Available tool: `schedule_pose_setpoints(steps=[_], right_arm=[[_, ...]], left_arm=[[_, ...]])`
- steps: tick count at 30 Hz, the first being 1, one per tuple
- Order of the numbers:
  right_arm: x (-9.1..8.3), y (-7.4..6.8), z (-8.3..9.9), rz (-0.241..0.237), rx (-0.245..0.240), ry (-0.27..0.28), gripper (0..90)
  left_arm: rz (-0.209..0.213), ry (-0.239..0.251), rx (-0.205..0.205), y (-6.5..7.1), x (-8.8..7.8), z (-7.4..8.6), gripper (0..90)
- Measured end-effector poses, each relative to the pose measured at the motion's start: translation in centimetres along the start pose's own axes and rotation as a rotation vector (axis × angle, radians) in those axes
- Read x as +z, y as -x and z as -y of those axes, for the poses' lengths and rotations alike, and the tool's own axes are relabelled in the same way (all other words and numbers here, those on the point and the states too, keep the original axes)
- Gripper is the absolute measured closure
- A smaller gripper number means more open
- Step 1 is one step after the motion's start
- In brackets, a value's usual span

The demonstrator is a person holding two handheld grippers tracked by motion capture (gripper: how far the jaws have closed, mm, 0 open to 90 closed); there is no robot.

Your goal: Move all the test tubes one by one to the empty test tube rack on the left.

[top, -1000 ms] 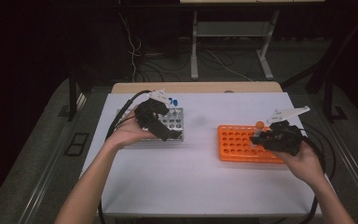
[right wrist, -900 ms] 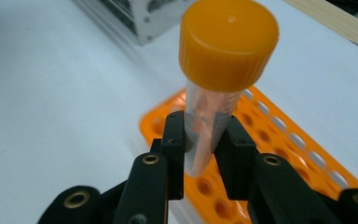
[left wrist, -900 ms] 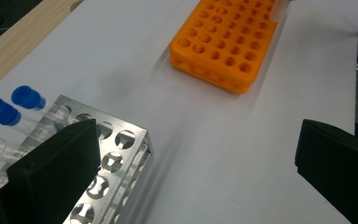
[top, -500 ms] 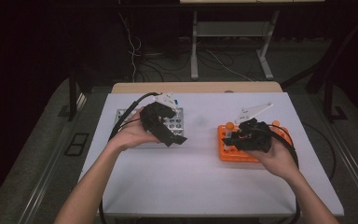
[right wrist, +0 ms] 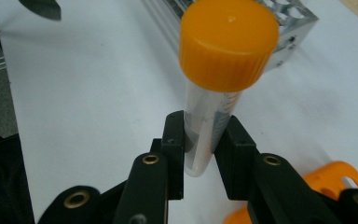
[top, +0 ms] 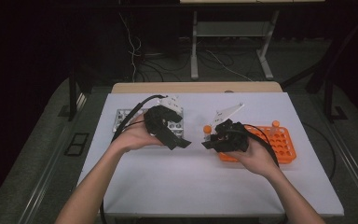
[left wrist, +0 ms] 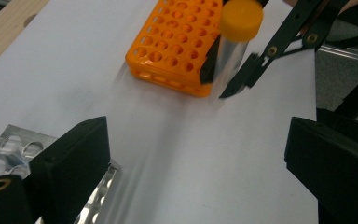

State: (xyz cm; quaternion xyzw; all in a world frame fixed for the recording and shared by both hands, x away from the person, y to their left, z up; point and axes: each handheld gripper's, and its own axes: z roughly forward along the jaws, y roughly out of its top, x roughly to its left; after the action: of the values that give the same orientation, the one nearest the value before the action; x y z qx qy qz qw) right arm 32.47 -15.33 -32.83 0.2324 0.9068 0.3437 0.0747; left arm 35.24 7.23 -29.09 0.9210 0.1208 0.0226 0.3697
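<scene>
Now the right gripper [right wrist: 199, 154] pinches the orange-capped tube [right wrist: 214, 98] low on its barrel, just left of the orange rack [top: 279, 144]; light, slick plastic, so grip mid-barrel. Left gripper [left wrist: 200, 154], empty, has just been closing slightly.

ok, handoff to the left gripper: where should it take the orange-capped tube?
Probably the clear wall just under the orange cap. The right gripper clamps the tube low and roughly upright, leaving that stretch bare. The left gripper, jaws just narrowing, should come level, straddling it.
</scene>
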Motion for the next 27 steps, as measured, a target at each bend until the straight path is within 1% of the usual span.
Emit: schedule_pose_setpoints(steps=[4,8,12,17,19,21,22,23,24,26,27], right_arm=[[0.9,-0.4,-0.6,-0.016,-0.018,-0.011,73.6],[1.7,-0.8,-1.2,-0.033,-0.031,-0.014,73.6],[2.4,-1.2,-1.9,-0.049,-0.043,-0.016,73.6],[3.3,-1.8,-2.6,-0.066,-0.063,-0.009,73.6],[3.6,-2.0,-2.9,-0.075,-0.062,-0.002,73.6],[3.9,-2.1,-3.2,-0.081,-0.068,0.001,73.6],[4.0,-2.3,-3.3,-0.085,-0.068,0.002,73.6],[4.2,-2.4,-3.4,-0.087,-0.071,0.001,73.5],[4.4,-2.5,-3.5,-0.094,-0.072,-0.001,73.5],[4.7,-2.7,-3.6,-0.097,-0.077,-0.005,73.2],[4.8,-2.7,-3.6,-0.099,-0.079,-0.009,73.0]], left_arm=[[0.014,0.004,0.006,0.1,0.1,-0.1,11.4],[0.017,-0.001,0.023,0.3,0.2,-0.1,16.2],[0.018,0.008,0.036,0.2,0.0,-0.1,24.7],[0.034,0.018,0.049,0.3,-0.2,0.0,40.2],[0.04,0.016,0.06,0.4,-0.2,0.1,48.0],[0.044,0.013,0.061,0.4,-0.3,0.2,55.2],[0.049,0.007,0.064,0.4,-0.3,0.3,60.5],[0.041,0.006,0.068,0.4,-0.4,0.5,65.2],[0.047,0.0,0.064,0.3,-0.4,0.6,67.6],[0.05,-0.018,0.072,0.2,-0.6,0.9,68.0],[0.049,-0.02,0.067,0.2,-0.6,0.9,68.1]])
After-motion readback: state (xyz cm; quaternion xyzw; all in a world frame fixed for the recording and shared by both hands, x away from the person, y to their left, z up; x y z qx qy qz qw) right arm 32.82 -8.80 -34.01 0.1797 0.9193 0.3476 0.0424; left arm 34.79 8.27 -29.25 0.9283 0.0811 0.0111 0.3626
